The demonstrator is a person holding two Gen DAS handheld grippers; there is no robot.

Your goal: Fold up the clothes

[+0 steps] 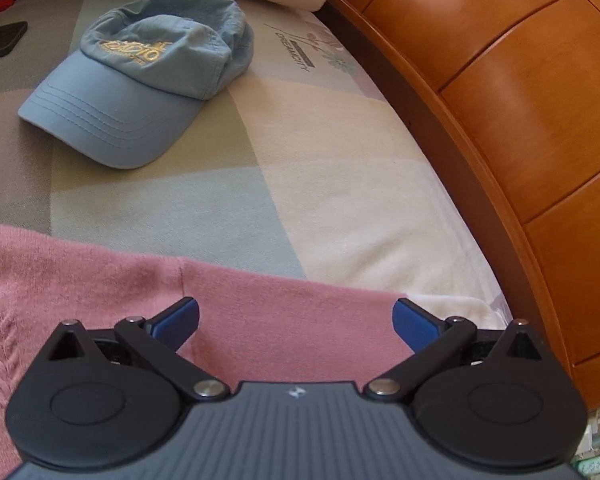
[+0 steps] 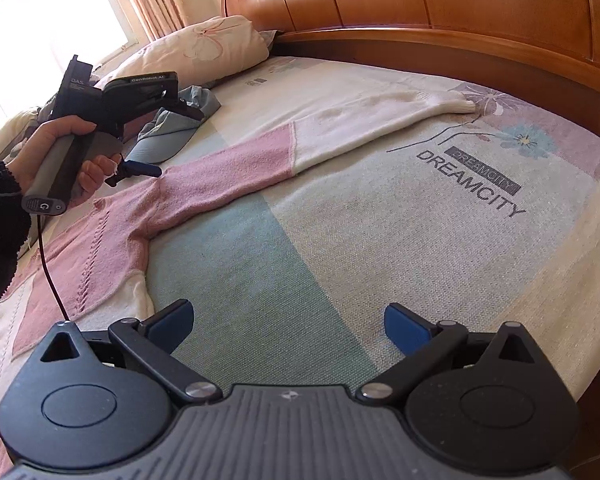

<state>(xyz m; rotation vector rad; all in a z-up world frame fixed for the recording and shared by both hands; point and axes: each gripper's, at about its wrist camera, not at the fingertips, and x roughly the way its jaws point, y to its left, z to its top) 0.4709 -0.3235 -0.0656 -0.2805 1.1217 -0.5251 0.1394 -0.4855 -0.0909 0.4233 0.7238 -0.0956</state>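
Your pink and cream knitted sweater lies flat on the patchwork bedspread, sleeve stretched toward upper right | your left gripper jaws spread wide over its pink sleeve | your right gripper jaws wide apart, empty | blue cotton cap upper left.

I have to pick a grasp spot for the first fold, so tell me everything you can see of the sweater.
The sweater is a soft knit in pink and cream blocks, lying flat and unfolded on the bed. A cable-like stitch pattern runs down the pink chest. One sleeve stretches straight toward the headboard, pink near the shoulder, cream beyond, ending in a ribbed cuff. The open left gripper hovers over the pink sleeve; no grip is visible. The open right gripper is over bare bedding.
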